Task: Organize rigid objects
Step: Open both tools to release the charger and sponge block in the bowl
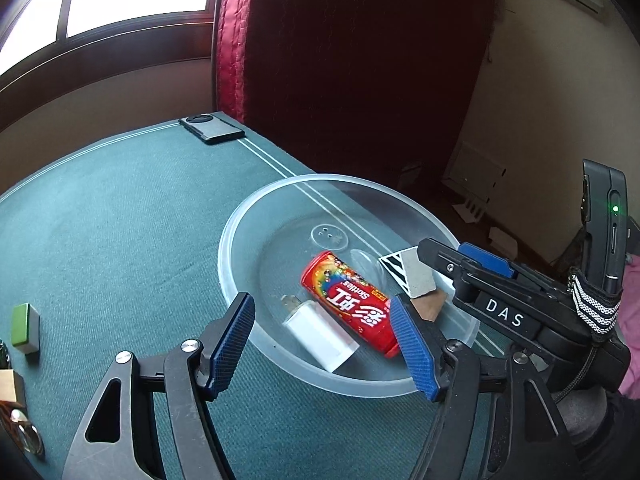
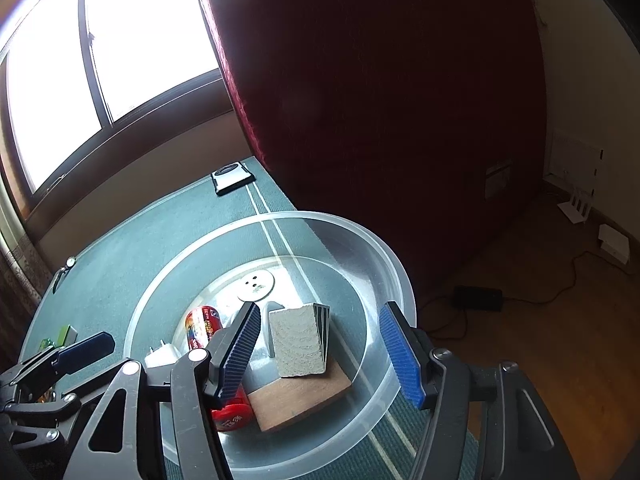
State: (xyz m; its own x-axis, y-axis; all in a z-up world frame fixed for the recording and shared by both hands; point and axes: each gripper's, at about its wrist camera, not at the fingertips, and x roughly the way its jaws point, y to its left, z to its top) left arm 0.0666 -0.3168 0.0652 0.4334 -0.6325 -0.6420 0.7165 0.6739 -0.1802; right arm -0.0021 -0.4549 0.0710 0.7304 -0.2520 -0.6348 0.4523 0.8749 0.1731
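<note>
While both grippers gape empty, left gripper [image 1: 324,344] hangs over bowl [image 1: 240,216] near rim; right gripper [image 2: 320,344] flanks grey block [image 2: 298,340].

In the one clear round plastic bowl [image 1: 236,216]: one red cylindrical Skittles can [image 1: 350,302], one white plug-in charger block [image 1: 320,334], one grey stone-like block [image 2: 298,340], one flat brown wooden board [image 2: 298,398]. On the one green felt tabletop [image 1: 120,216]: one dark smartphone [image 1: 212,128], one green-and-white rectangular tile [image 1: 26,326].

Home room: red curtain [image 1: 360,60], window [image 2: 100,60], green-clothed table [image 1: 120,220], wood floor [image 2: 560,300].
</note>
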